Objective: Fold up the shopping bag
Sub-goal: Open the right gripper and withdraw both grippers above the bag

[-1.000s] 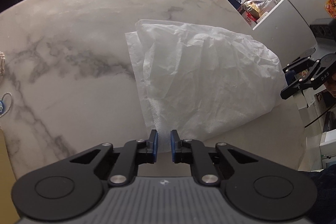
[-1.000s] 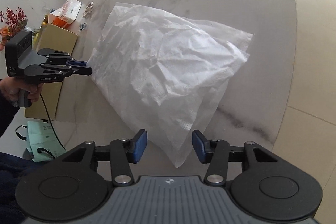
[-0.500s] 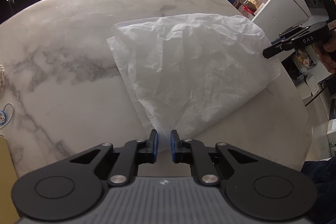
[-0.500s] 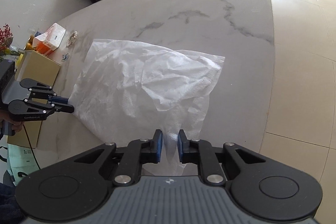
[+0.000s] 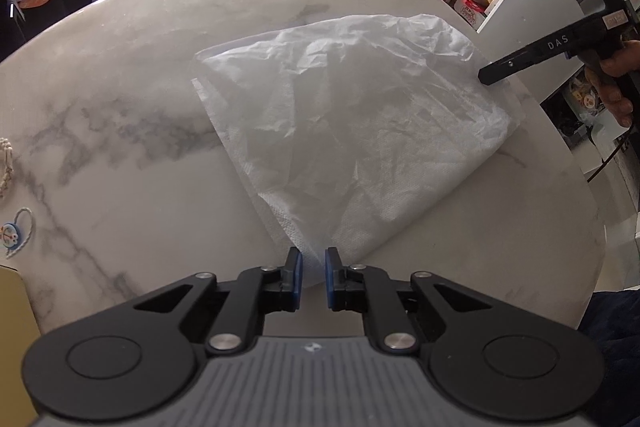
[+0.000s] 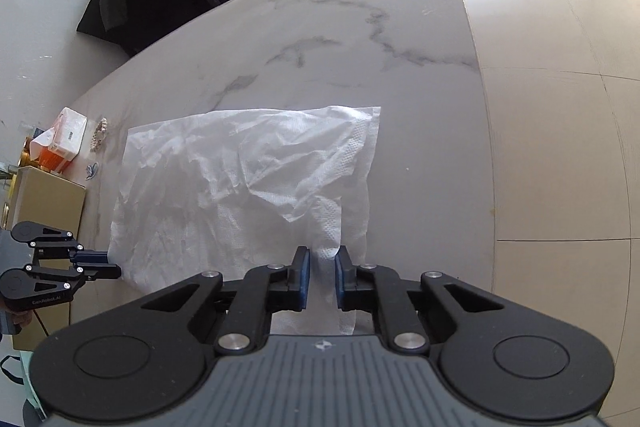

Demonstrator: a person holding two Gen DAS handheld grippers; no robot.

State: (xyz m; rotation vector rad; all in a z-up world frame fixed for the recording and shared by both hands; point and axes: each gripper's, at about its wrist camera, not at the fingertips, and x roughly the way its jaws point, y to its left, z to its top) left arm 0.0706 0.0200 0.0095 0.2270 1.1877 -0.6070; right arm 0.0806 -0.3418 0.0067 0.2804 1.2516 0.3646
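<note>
Bag [image 6: 240, 187] lies crumpled on your table [image 6: 360, 39]: thin, limp, slippery. Your left gripper [image 5: 311, 269] and right gripper [image 6: 321, 267] each pinch a near corner; grip edges firmly.

Right gripper [image 6: 321, 269] pinching a crumpled white non-woven shopping bag [image 6: 244, 195] on a white marble table [image 6: 360, 47].

Its blue-padded jaws are clamping the bag's near corner; the left gripper [image 6: 114, 265] is gripping the bag's left corner, beside a tan cardboard box [image 6: 44, 195].
</note>
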